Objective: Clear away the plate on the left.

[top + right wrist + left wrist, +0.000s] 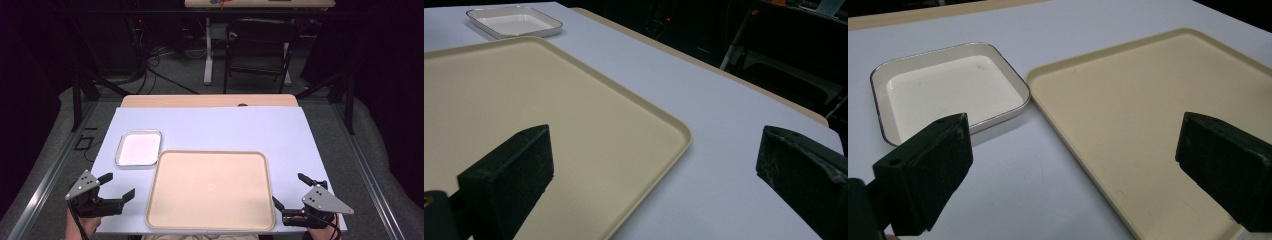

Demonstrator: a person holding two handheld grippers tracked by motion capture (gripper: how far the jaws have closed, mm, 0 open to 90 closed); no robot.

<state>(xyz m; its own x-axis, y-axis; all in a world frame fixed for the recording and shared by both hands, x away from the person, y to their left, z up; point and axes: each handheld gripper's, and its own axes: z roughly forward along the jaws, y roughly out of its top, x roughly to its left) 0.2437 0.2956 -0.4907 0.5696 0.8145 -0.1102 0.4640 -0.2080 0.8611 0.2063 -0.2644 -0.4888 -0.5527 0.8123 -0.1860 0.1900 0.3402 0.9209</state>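
beige tray (pixel 210 190) at near edge, grippers flanking

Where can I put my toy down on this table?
The big beige tray is bare. So is the small white dish. The table lies open behind both and right of the tray. It is tight only at the near corners, beside the left gripper and right gripper.

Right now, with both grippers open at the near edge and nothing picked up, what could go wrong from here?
The beige tray overhangs or sits flush with the table's near edge, so a nudge from the left gripper or right gripper might push it off. The white dish lies close beside the tray's far left corner; shifting the tray could knock it.
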